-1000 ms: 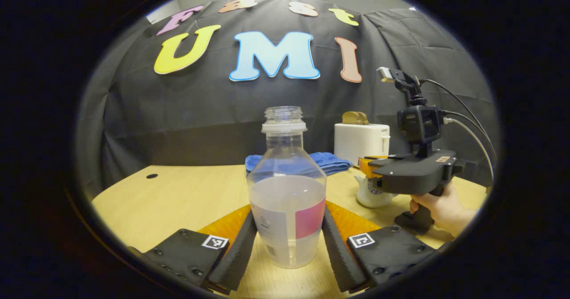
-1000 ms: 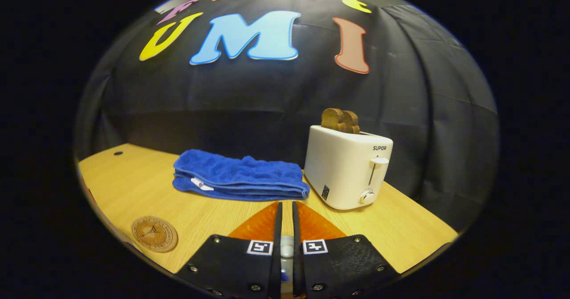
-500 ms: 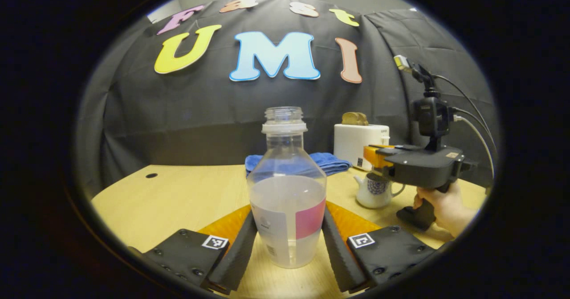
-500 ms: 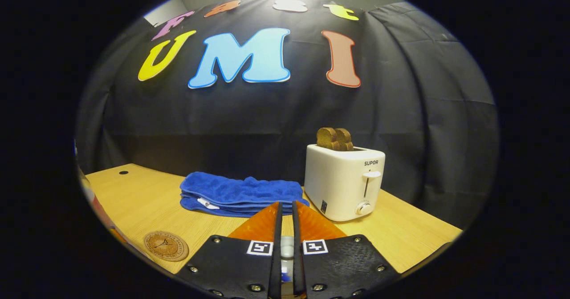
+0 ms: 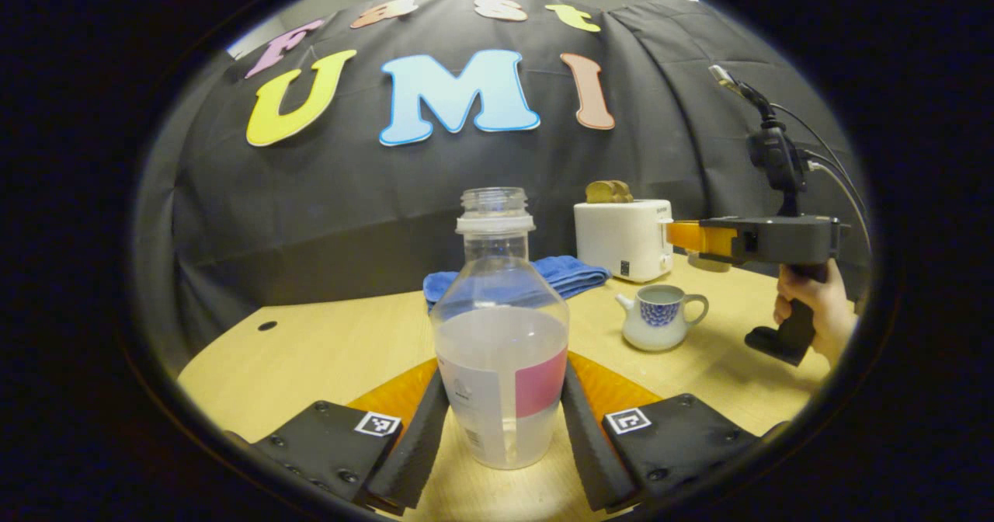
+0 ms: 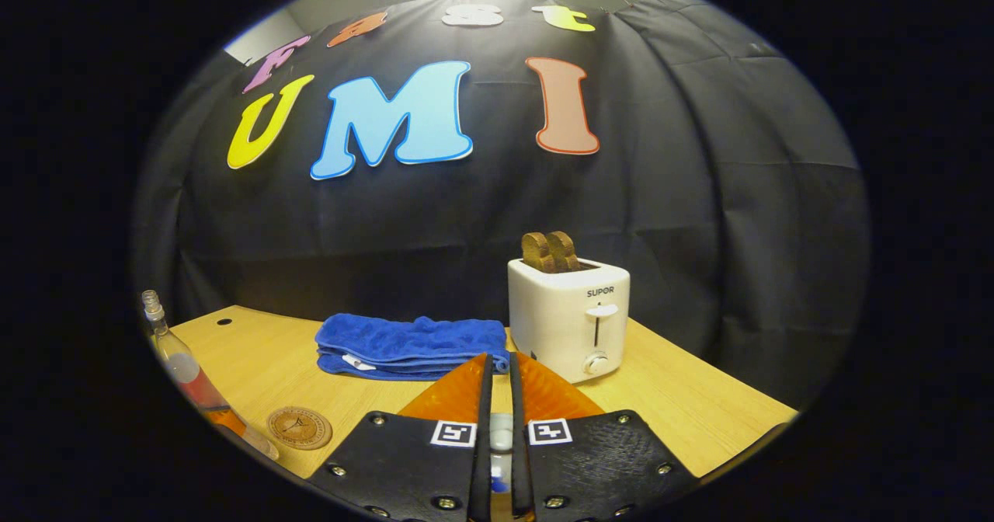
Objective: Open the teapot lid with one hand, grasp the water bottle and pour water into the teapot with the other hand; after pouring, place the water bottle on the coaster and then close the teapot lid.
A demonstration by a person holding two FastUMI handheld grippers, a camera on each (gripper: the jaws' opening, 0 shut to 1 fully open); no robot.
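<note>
The teapot [image 5: 658, 318] sits on the wooden table [image 5: 326, 343], right of centre in the left gripper view, uncovered, its spout to the left and handle to the right. Its lid [image 6: 501, 433] shows as a small pale knob nipped between the fingers of the right gripper [image 6: 497, 398], whose fingers are pressed nearly together on it. In the left gripper view that gripper is up above and to the right of the teapot, well clear of it, gripped by a hand [image 5: 815, 312]. The water bottle [image 5: 499, 335] stands upright and uncapped, about half full, near the table's near edge, with the left gripper [image 5: 503, 421] closed against both its sides. The round coaster [image 6: 299, 427] lies flat on the table, at the near left in the right gripper view, just beside the bottle there. Farther back lie a folded blue towel [image 6: 408, 342] and, to its right, a white toaster [image 6: 571, 316] with two slices of bread [image 6: 549, 251] sticking up
</note>
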